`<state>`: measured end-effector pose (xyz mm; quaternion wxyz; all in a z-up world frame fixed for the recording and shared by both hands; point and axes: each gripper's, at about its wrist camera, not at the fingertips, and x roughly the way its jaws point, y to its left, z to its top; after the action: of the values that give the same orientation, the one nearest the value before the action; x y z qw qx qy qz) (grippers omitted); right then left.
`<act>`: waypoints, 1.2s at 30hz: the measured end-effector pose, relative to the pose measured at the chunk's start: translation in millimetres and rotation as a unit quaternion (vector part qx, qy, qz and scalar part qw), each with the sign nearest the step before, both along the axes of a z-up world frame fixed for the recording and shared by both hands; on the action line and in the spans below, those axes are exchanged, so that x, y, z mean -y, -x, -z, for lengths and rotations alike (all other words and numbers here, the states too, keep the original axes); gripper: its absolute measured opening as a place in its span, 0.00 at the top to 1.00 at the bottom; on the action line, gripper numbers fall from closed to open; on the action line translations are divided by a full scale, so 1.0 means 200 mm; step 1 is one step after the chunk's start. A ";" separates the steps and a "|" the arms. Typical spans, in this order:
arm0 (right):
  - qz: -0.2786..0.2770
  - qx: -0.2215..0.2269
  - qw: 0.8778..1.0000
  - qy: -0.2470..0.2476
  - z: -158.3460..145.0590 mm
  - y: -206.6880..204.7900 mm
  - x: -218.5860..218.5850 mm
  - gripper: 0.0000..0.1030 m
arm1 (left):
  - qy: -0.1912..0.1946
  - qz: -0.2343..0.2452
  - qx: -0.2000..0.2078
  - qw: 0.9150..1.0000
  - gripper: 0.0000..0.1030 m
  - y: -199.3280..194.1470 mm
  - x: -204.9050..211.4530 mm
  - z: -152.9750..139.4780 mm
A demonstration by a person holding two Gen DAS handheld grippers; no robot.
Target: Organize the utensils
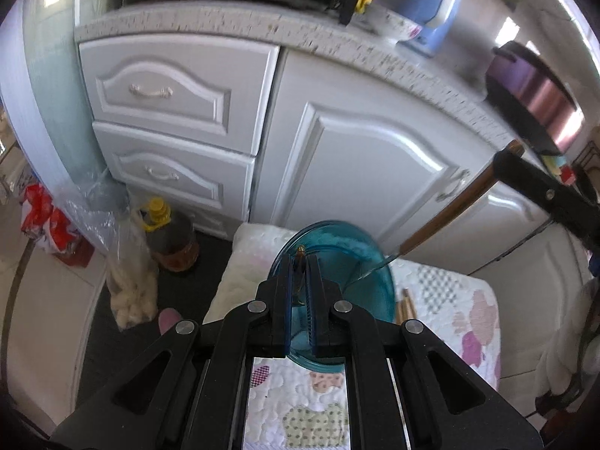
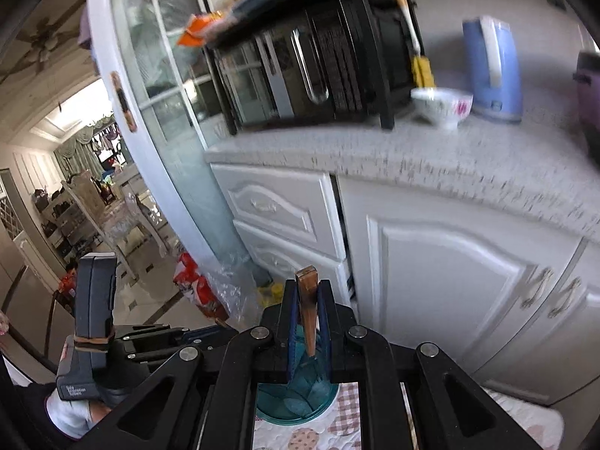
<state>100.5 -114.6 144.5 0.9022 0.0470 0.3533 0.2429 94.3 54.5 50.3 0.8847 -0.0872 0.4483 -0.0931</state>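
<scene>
Teal translucent glass: a bowl [image 1: 337, 262] stands tilted on its rim over a quilted patchwork cloth [image 1: 450, 300], directly ahead of the left gripper [image 1: 299, 262]. Left jaws closed narrowly on a thin item with a brass-coloured tip [image 1: 301, 250] that pokes out just past the fingertips; what the item is cannot be told.

Right gripper [image 1: 504, 157] enters the left-wrist view from the right edge. Its jaws grip the upper end of a wooden-handled utensil [image 1: 446, 213]. The handle slants down and to the left; its thin metal end [image 1: 378, 262] reaches into the bowl. Whether the metal touches the glass is not clear.

Right-wrist view: the wooden handle [image 2: 307, 311] stands upright between the blue pads [image 2: 291, 322], top end clear above them, jaws clamped on it. The teal bowl [image 2: 292, 401] sits below and behind the fingers, over the same patterned cloth [image 2: 337, 423]. The left gripper's body [image 2: 150, 337] shows at lower left.

Two pale wooden sticks [image 1: 407, 305] lie on the cloth just right of the bowl, mostly hidden.

Background: white cabinet drawers [image 1: 165, 90] and door [image 1: 367, 157], speckled surface [image 1: 225, 18] above carrying a black oven [image 2: 300, 63], a white floral bowl [image 2: 442, 105] and a blue kettle [image 2: 491, 67]. On the floor, an oil bottle with yellow cap [image 1: 165, 232] and a clear bag [image 1: 127, 281]. Right-wrist picture is motion-blurred.
</scene>
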 end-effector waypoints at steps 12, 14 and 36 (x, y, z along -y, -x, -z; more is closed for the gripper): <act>0.011 -0.078 0.997 -0.004 0.31 -0.15 0.00 0.91 | -0.005 -0.010 -0.027 1.000 0.95 -0.07 0.03 0.14; 0.018 -0.081 0.997 0.000 0.32 -0.15 0.02 0.90 | -0.006 -0.013 -0.028 1.000 0.95 -0.07 0.03 0.14; 0.052 -0.043 0.998 0.006 0.18 0.28 0.12 0.62 | -0.049 -0.006 0.059 0.997 0.73 0.27 0.19 -0.10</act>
<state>45.0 -138.0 108.8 0.8978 0.0700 0.3905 0.1910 40.0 17.4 70.4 0.9134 -0.0409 0.3987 -0.0710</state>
